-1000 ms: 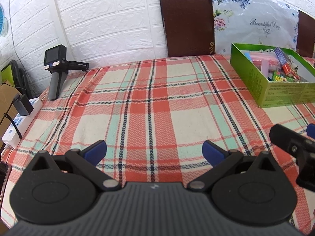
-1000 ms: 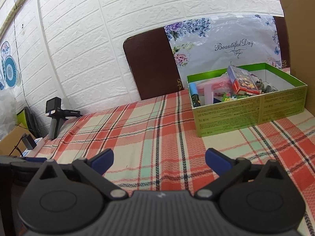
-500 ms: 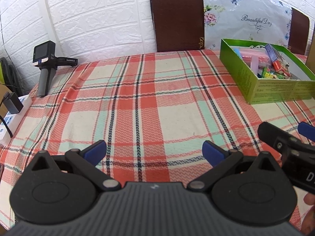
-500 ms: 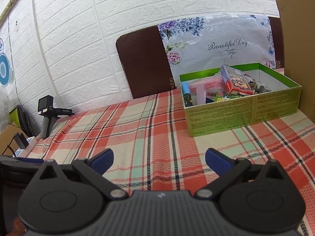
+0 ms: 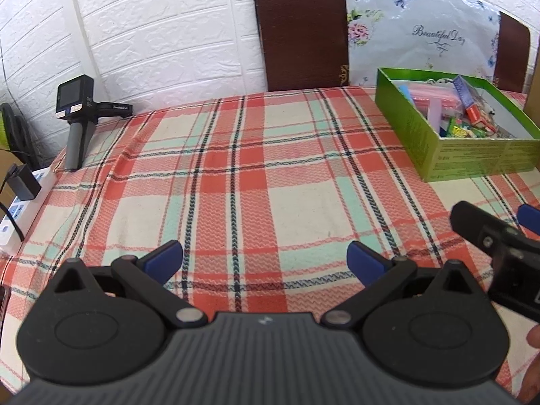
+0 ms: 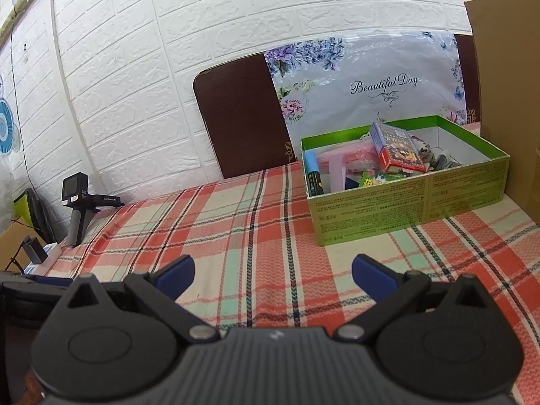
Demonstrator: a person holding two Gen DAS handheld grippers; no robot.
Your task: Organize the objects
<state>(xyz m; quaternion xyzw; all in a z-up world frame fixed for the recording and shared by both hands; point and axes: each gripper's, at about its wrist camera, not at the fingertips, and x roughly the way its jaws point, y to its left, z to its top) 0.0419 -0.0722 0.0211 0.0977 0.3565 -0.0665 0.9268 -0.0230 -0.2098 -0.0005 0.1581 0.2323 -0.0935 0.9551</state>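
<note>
Plaid cloth (image 5: 236, 168) over the surface. Small black camera on a grey handle (image 5: 76, 121) upright at the cloth's far left corner; white power strip (image 5: 20, 202) just off that edge. Beyond the cloth, dark chair back (image 5: 300, 30), floral sheet (image 6: 371, 81), white brick wall (image 6: 168, 50).

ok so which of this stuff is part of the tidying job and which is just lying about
Part of the job:
- green box, open, on the table's right side
- the bits inside it: card pack, blue tube, pink bag
- left tongs and right tongs, both open and empty

Just lying about:
- small camera on a grip, far left edge
- power strip
- chair
- cardboard
</note>
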